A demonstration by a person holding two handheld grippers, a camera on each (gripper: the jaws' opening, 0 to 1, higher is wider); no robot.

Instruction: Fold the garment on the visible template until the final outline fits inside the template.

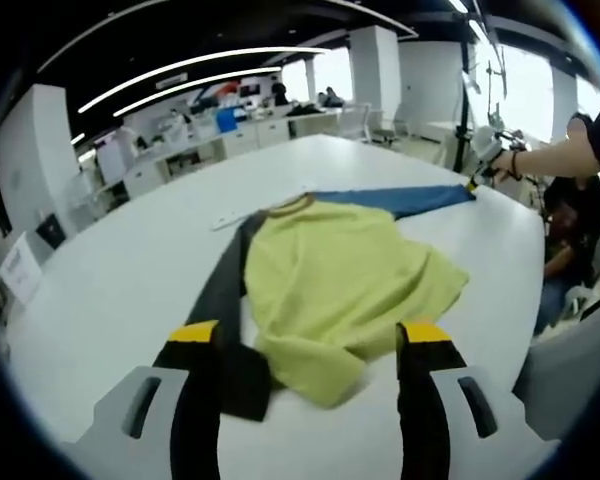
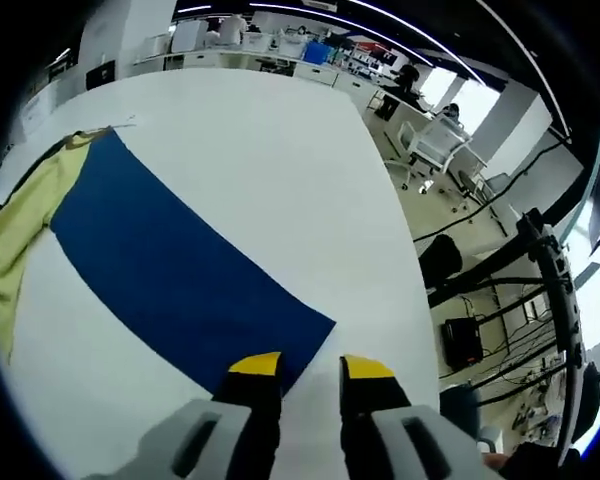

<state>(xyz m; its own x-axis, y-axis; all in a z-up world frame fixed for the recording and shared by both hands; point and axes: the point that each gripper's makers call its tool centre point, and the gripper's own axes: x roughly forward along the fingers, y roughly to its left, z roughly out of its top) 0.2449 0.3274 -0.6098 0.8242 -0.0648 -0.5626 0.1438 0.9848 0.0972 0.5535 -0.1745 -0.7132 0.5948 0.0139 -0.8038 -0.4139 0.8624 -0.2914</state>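
The garment lies spread on a white table (image 1: 110, 290). It has a yellow-green body (image 1: 340, 285), a black sleeve (image 1: 225, 290) on the left and a blue sleeve (image 1: 405, 200) stretched far right. My left gripper (image 1: 310, 335) hovers open above the near hem, jaws wide apart. In the left gripper view a person's hand holds my right gripper (image 1: 477, 168) at the blue sleeve's end. In the right gripper view the blue sleeve (image 2: 170, 270) lies flat, its cuff edge at the tips of my right gripper (image 2: 310, 368). The jaws stand close, with a narrow gap between them.
A thin pale strip (image 1: 230, 218) lies by the collar. The table edge (image 2: 400, 270) runs close on the right, with chairs (image 2: 435, 140) and cables beyond. A seated person (image 1: 570, 230) is at the far right. Desks (image 1: 250, 130) line the back of the room.
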